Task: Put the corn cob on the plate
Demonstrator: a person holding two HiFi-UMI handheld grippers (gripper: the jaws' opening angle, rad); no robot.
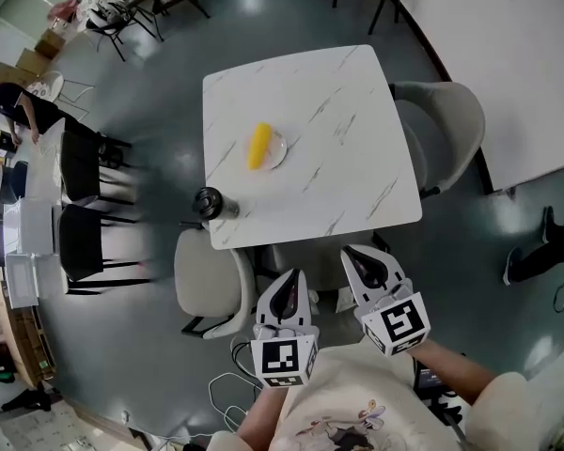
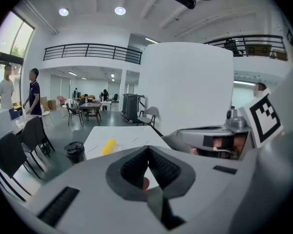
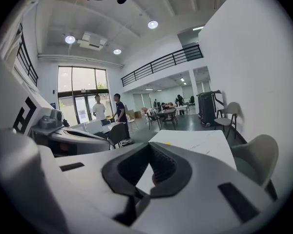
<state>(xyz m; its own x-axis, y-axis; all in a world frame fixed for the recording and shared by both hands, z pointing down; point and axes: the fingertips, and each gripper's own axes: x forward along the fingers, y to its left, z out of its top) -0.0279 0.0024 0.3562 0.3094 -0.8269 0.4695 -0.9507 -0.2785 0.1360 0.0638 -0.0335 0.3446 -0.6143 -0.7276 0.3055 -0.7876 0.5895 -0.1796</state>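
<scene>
the corn cob (image 1: 258, 147) lies ahead of my left gripper (image 1: 289, 277) and a little to its left, well apart from it, with the near half of the white marble table (image 1: 348, 130) in between. it already rests on the small plate (image 1: 276, 150), on that plate's left side. its long axis runs away from me, close to the line my grippers point along. in the left gripper view it shows beyond the jaw tips, up and to the left.

my left gripper is pressed together with nothing between the pads. my right gripper (image 1: 359, 255) is also closed and empty, and both hang off the table's near edge, close to my body. the left one is the nearer to the corn; the right would have to cross over.

a black lidded cup (image 1: 210, 203) stands at the table's corner ahead-left of my left gripper, nearer to me than the plate.

i judge the placing done, so no reach is called for.
</scene>
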